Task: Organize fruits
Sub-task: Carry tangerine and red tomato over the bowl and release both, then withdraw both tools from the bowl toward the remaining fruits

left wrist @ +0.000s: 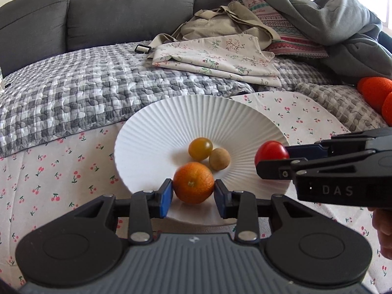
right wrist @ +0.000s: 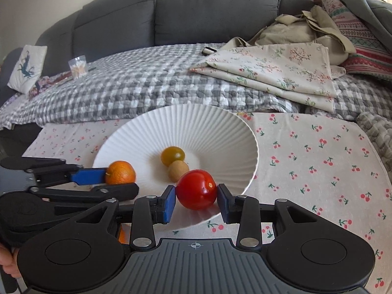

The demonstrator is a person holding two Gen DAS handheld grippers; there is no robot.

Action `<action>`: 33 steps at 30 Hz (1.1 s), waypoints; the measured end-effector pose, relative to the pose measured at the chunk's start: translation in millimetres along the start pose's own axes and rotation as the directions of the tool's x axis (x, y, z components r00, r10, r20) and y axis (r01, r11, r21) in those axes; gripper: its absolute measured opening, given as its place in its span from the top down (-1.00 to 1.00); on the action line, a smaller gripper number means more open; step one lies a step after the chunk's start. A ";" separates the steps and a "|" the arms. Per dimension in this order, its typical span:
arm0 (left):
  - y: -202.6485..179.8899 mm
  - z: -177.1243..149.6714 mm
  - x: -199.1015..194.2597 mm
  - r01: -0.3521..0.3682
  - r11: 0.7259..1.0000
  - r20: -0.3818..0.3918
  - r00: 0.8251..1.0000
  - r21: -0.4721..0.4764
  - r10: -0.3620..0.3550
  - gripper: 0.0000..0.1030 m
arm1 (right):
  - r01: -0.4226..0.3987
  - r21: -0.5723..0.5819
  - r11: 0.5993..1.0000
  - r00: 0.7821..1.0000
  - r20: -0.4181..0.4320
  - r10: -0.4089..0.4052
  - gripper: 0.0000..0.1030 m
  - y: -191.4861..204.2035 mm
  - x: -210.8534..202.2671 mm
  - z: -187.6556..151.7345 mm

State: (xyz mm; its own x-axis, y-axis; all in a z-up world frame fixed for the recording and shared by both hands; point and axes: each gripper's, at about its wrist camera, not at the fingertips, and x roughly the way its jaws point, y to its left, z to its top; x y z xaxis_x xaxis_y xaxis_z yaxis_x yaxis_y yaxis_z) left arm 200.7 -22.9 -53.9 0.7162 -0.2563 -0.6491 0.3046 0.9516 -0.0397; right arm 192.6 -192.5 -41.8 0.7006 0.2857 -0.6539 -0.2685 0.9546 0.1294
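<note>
A white ribbed plate [left wrist: 196, 103] [right wrist: 176, 110] stands on a cherry-print cloth. In its middle lie a yellow-green tomato [left wrist: 200, 148] [right wrist: 172, 156] and a small brown round fruit [left wrist: 219, 158] [right wrist: 178, 170]. An orange [left wrist: 193, 182] [right wrist: 120, 172] rests on the plate's near side between the blue pads of my left gripper [left wrist: 193, 191] [right wrist: 121, 182], which stand just off its sides, open. My right gripper [right wrist: 196, 196] [left wrist: 272, 159] is shut on a red tomato [right wrist: 196, 188] [left wrist: 270, 150], held just above the plate's right rim.
The cherry-print cloth [right wrist: 306, 161] borders a grey checked quilt [left wrist: 73, 93]. On the quilt lie a folded floral cloth [left wrist: 215, 56], a beige bag and a bundle of grey clothing. Red-orange balls [left wrist: 374, 90] sit at the far right. A clear cup [right wrist: 78, 66] stands at the back left.
</note>
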 end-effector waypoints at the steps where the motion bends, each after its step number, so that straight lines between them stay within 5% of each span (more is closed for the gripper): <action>1: 0.0 -0.1 -1.5 0.000 1.000 0.006 1.000 -0.001 0.000 0.19 | -0.003 0.007 1.000 1.000 0.001 0.003 0.29 -0.6 -1.0 0.1; 6: 6.1 0.0 -13.7 -0.012 1.000 0.036 0.999 -0.018 0.012 -0.17 | 0.015 0.033 0.999 1.000 0.022 -0.016 0.15 -4.4 -12.6 2.6; 13: 18.1 -2.1 -36.2 -0.015 0.997 0.047 0.999 -0.074 0.018 -0.18 | 0.024 0.095 0.995 0.999 0.045 -0.029 0.12 -15.8 -34.6 1.3; 26: 23.2 -15.9 -86.3 -0.049 0.991 0.024 0.998 -0.128 0.053 -0.19 | -0.003 0.249 0.969 0.994 0.108 -0.024 -0.32 -37.5 -91.0 -15.5; 33: 26.4 -30.5 -111.0 -0.058 0.986 0.009 0.998 -0.155 0.060 -0.37 | -0.042 0.258 0.965 0.992 0.127 0.009 -0.45 -27.4 -109.7 -22.4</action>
State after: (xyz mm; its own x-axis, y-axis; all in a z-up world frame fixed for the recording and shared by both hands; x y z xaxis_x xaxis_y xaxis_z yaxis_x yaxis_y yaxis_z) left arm 110.2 35.8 -6.1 0.7386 -0.2003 -0.6437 0.1617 0.9796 -0.1194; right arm 108.3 -251.9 9.7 0.7766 0.3028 -0.5524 -0.1176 0.9312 0.3450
